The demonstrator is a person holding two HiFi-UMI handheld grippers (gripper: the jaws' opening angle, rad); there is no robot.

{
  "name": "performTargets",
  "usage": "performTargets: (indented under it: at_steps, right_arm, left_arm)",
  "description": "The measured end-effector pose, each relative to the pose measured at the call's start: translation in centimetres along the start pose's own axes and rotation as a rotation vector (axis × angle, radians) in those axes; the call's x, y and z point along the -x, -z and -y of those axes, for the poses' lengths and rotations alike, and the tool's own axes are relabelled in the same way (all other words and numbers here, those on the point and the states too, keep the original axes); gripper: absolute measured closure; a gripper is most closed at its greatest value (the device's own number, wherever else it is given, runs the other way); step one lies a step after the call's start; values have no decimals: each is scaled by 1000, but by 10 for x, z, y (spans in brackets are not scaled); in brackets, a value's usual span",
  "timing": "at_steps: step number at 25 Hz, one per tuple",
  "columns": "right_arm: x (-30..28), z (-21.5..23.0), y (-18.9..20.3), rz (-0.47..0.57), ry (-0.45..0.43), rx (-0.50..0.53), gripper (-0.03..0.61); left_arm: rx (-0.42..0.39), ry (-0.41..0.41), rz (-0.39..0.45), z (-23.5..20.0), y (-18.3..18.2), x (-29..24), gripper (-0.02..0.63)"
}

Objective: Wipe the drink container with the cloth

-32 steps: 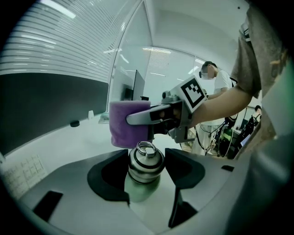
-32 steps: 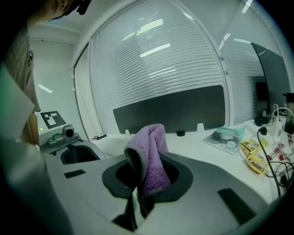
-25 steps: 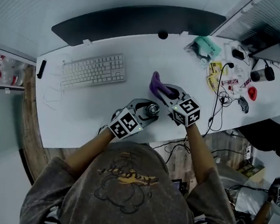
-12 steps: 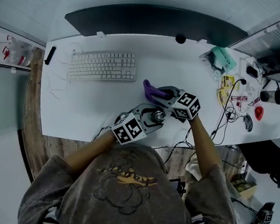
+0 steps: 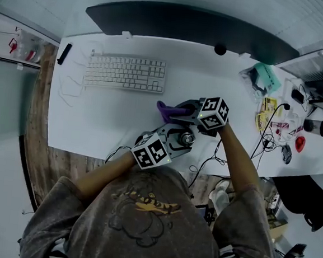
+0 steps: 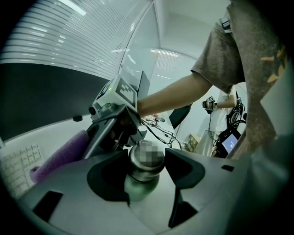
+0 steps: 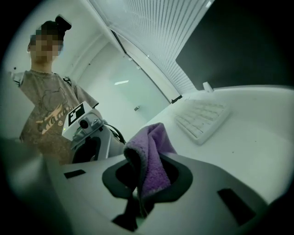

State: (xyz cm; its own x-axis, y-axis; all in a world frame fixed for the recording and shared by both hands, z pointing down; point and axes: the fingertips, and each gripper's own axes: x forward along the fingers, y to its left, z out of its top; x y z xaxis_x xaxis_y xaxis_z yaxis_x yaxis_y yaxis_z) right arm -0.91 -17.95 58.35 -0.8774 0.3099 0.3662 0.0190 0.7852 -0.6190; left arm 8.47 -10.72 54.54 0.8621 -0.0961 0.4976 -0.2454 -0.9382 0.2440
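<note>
Swinging round since a second ago, the right hand-held gripper [image 5: 180, 111] now points across toward the person's left, and has carried the purple cloth [image 7: 149, 160] close to the drink container [image 6: 146, 158]; the left hand-held gripper [image 5: 178, 139] has kept its place. Its jaws are clamped on either side of the metal container's cap end, holding it on the person's side of the keyboard [image 5: 126, 73] and a little off that keyboard's right end, above the near edge of the white tabletop [image 5: 95, 120]. The right jaws are pressed together on a fold of the cloth, whose free end stands up beyond them, between the keyboard and the container. Cloth and container appear just apart, so wiping looks about to begin. The risk from here is likely slippage: a sideways rub could twist the smooth, rounded container in its two-point hold, and this far from the keyboard it would drop off the tabletop's edge. A hard drag could also pull the narrowly pinched cloth free, or knock the two grippers together.
</note>
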Motion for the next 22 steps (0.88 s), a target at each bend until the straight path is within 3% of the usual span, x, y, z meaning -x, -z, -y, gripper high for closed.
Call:
performTargets:
  at_steps: [9, 22]
  right_arm:
    - [-19, -11, 14, -137, -161, -68, 527]
    - [-22, -11, 32, -237, -173, -148, 528]
  left_arm:
    - [4, 11, 5, 0, 0, 0, 354]
    - [14, 13, 19, -1, 1, 1, 353]
